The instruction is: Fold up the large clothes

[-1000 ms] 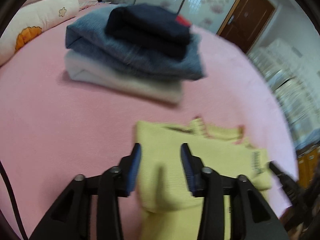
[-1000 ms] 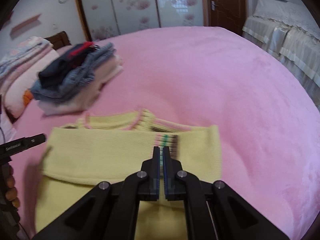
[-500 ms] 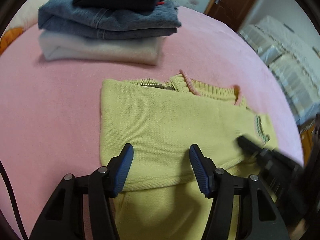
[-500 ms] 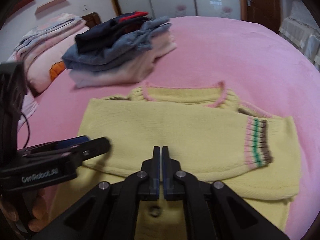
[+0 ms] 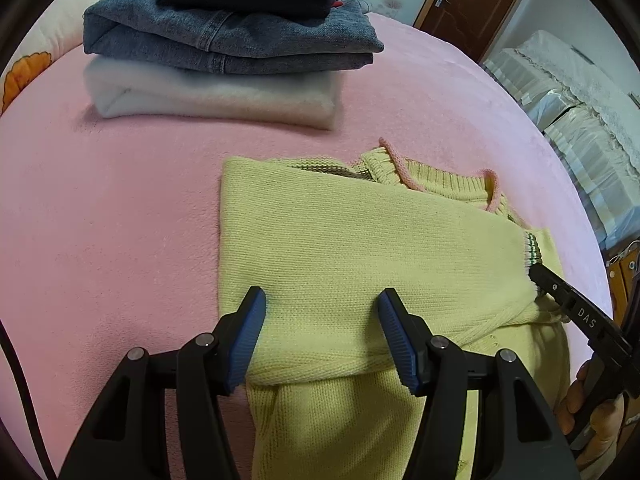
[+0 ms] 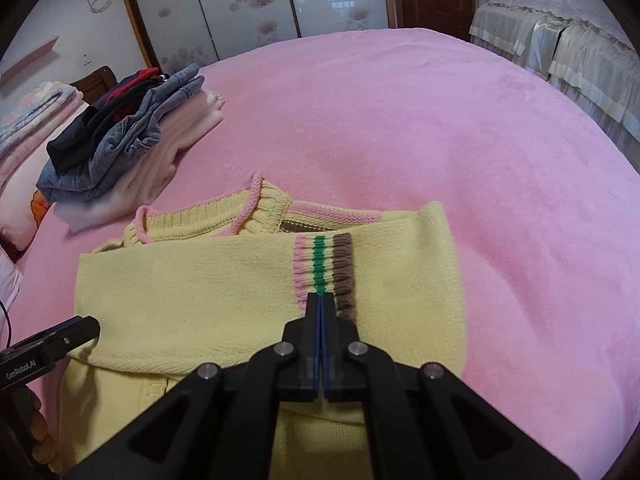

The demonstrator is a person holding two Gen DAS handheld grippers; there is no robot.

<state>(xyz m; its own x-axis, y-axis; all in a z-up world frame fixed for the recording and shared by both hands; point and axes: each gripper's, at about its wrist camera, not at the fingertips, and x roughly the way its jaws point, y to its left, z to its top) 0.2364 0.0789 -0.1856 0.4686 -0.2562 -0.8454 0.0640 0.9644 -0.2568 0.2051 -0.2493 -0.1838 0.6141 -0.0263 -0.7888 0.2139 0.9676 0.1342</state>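
Observation:
A yellow knit sweater with a pink collar lies flat on the pink bed, one sleeve folded across its chest. It also shows in the right wrist view. The sleeve's striped cuff lies near the sweater's right edge. My left gripper is open and empty, its blue pads just above the folded sleeve near the sweater's left side. My right gripper is shut with nothing between its fingers, its tips at the near edge of the striped cuff. It shows at the right edge of the left wrist view.
A stack of folded clothes (white, denim, dark navy) sits behind the sweater; it also shows in the right wrist view. Pillows lie at the far left. A covered piece of furniture stands beyond the bed's right edge.
Both grippers have come closer over the sweater. The left jaws have opened wider. The right gripper stays shut and now sits at the striped cuff.

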